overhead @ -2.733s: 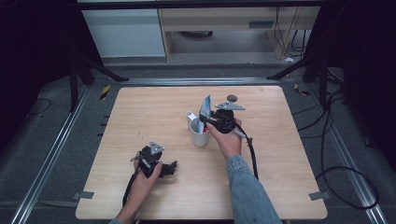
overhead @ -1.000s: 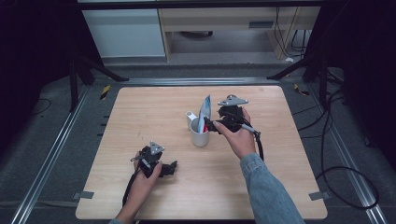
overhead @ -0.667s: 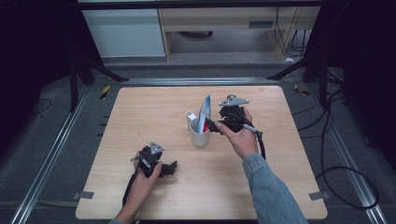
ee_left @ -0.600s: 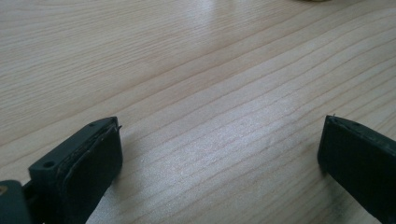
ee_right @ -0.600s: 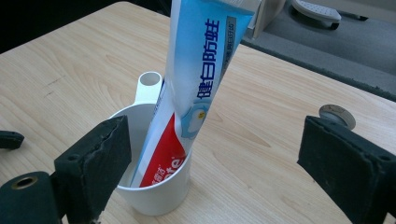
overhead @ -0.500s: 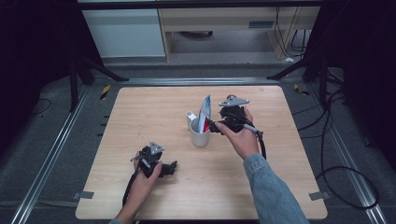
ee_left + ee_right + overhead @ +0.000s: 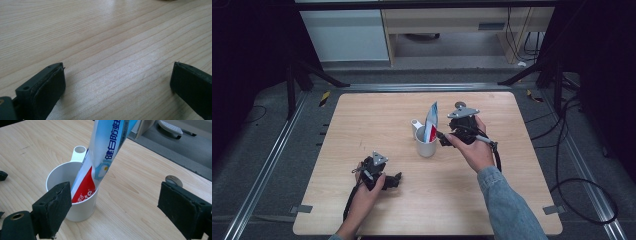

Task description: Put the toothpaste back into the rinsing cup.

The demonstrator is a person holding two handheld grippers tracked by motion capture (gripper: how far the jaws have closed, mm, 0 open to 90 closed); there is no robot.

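Note:
A white cup (image 7: 426,144) (image 7: 75,195) stands near the middle of the wooden table (image 7: 362,120). A blue, white and red toothpaste tube (image 7: 431,121) (image 7: 105,152) stands inside it, leaning against the rim. My right gripper (image 7: 443,138) (image 7: 112,207) is open just to the right of the cup, its jaws wide apart with nothing between them. My left gripper (image 7: 396,180) (image 7: 117,85) rests low on the table at the front left, open over bare wood.
A small round dark cap (image 7: 459,105) (image 7: 173,180) lies on the table behind the right hand. The cup's handle (image 7: 416,123) points to the far left. Cables trail from both grippers. Metal rails and dark floor surround the table.
My right gripper has let go of the toothpaste tube, opened and drawn back to the right of the cup. The left gripper has stayed put.

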